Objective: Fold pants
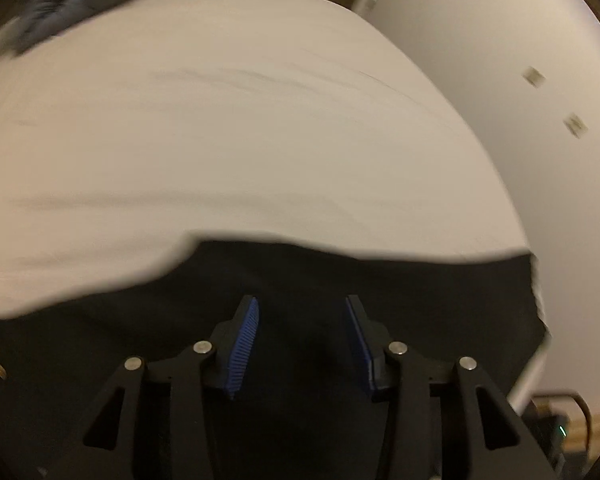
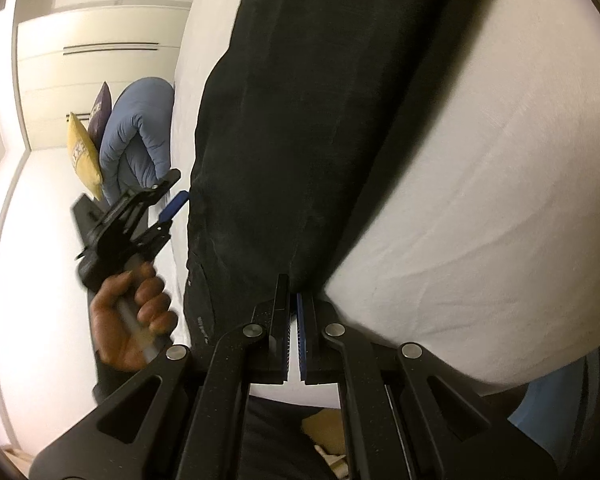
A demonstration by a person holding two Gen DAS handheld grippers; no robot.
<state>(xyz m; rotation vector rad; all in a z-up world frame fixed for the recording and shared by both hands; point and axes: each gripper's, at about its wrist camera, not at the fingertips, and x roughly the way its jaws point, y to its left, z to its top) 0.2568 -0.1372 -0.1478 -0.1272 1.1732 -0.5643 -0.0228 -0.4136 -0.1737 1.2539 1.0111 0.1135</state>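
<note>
Black pants (image 2: 300, 128) lie stretched along a white bed (image 2: 480, 200). In the left wrist view the pants (image 1: 300, 280) fill the lower frame under my left gripper (image 1: 302, 312), which is open and empty just above the cloth. My right gripper (image 2: 293, 300) is shut on the near end of the pants at the bed's edge. The left gripper (image 2: 176, 196) also shows in the right wrist view, held in a hand beside the pants' left edge, jaws apart.
A blue duvet (image 2: 140, 128) with a yellow cushion (image 2: 84, 152) and a purple cushion (image 2: 102, 108) lies at the far end of the bed. White wardrobe doors (image 2: 100, 40) stand beyond. A white wall (image 1: 500, 60) runs along the bed's right side.
</note>
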